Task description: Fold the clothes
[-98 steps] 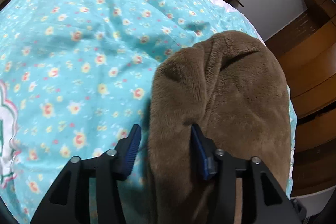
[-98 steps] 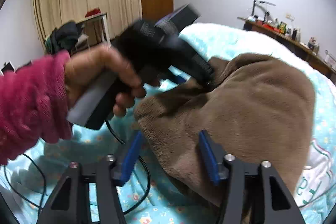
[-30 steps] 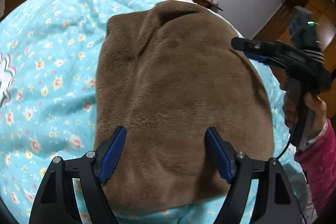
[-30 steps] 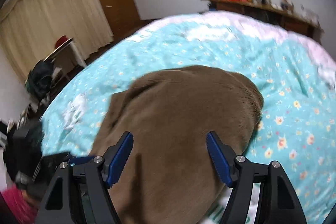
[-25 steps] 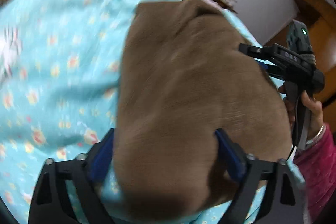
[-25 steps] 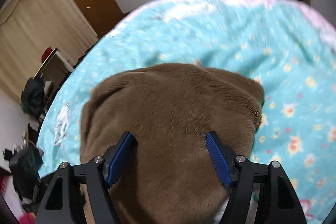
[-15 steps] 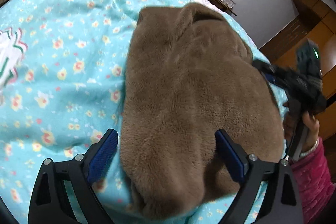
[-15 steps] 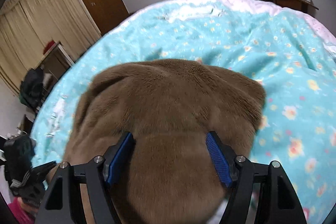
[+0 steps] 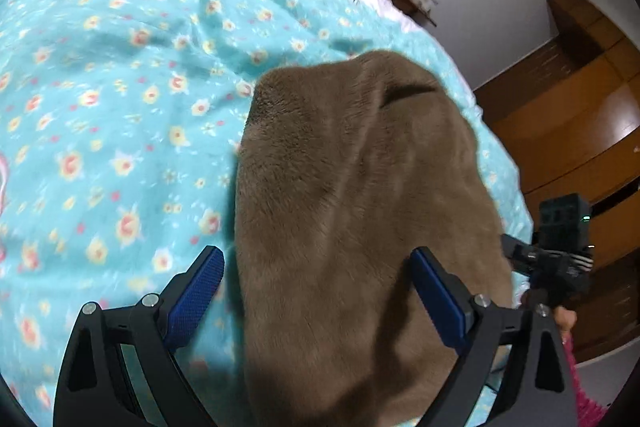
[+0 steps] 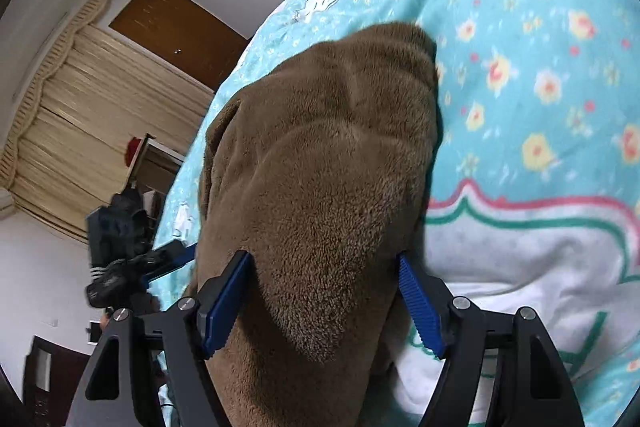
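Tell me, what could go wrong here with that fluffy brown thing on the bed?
The brown fleece garment is thick and bunched, and both the left gripper and the right gripper stand open around it, so a pinch may catch only the top layers and undo the fold. The soft floral bedspread underneath could get pinched too. The two grippers work close together and might bump.

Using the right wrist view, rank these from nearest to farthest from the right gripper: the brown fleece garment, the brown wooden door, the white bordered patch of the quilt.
1. Brown fleece garment: bunched between the open jaws of the right gripper.
2. White bordered patch of the quilt: just right of the jaws, on the bed.
3. Brown wooden door: upper left, across the room.
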The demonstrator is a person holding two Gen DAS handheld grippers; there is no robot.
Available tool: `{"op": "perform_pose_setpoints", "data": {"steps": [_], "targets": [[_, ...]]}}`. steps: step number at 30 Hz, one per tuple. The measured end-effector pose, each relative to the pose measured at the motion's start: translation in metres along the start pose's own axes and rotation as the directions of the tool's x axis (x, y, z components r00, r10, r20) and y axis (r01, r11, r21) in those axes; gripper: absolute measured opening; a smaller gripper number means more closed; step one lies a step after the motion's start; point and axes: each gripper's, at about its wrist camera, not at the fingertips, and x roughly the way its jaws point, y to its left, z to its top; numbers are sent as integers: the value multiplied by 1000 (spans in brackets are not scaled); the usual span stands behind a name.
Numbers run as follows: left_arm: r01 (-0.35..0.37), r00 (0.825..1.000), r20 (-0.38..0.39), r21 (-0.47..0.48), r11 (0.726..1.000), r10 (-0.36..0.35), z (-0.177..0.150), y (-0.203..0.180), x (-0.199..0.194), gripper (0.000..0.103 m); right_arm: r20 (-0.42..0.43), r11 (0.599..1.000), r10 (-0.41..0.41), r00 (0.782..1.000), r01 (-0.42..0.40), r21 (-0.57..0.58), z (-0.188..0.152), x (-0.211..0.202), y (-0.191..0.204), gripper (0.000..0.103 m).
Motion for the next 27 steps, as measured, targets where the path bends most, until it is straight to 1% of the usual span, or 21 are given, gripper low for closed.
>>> {"op": "perform_pose_setpoints", "data": {"steps": [3, 6, 8, 10, 13, 14, 15, 16, 17, 18, 20, 21, 23, 25, 26, 27], "targets": [[26, 999, -36, -12, 1000, -26, 7, 10, 16, 95, -8, 999, 42, 999, -42, 27, -1, 8, -6, 79], [96, 992, -82, -32, 995, -99, 9, 18, 28, 96, -17, 994, 89, 996, -88, 64, -3, 17, -13, 82], [123, 987, -95, -43, 991, -127, 8, 23, 32, 96, -22, 989, 120, 992, -118, 89, -4, 23, -18, 84], [140, 985, -97, -47, 989, -144, 7, 26, 32, 96, -25, 986, 141, 990, -138, 96, -3, 31, -20, 85], [141, 985, -92, -25, 990, -143, 2, 23, 32, 94, -28, 987, 143, 989, -141, 77, -2, 41, -14, 88], [141, 986, -90, -18, 990, -142, 0, 22, 32, 91, -30, 989, 134, 990, -132, 62, -2, 44, -9, 89], [142, 985, -93, -8, 990, -142, -2, 20, 33, 83, -32, 991, 126, 992, -124, 48, -3, 46, -5, 89], [155, 983, -97, -8, 988, -155, -4, 18, 34, 69, -34, 993, 117, 993, -115, 33, -3, 49, -1, 89], [184, 977, -103, -22, 983, -185, -7, 17, 35, 62, -36, 994, 108, 994, -107, 19, -3, 51, 3, 89], [191, 976, -103, -32, 981, -194, -9, 16, 36, 59, -38, 995, 99, 994, -98, 4, -3, 54, 8, 89], [175, 980, -96, -25, 984, -176, -13, 11, 34, 53, -39, 996, 82, 996, -83, -25, -5, 58, 15, 89], [170, 981, -93, -24, 985, -171, -15, 9, 32, 50, -36, 996, 76, 996, -77, -39, -6, 60, 19, 88], [160, 983, -90, -25, 987, -162, -18, 6, 28, 46, -25, 996, 74, 997, -75, -51, -9, 57, 23, 72], [140, 986, -88, -15, 990, -141, -20, -2, 21, 42, -9, 995, 65, 998, -66, -69, -12, 49, 30, 62], [130, 988, -87, -4, 992, -130, -22, -8, 16, 41, 0, 995, 60, 998, -60, -79, -13, 45, 34, 59], [119, 989, -86, 8, 993, -118, -23, -14, 11, 39, 8, 995, 55, 998, -54, -89, -15, 40, 38, 58]]}}
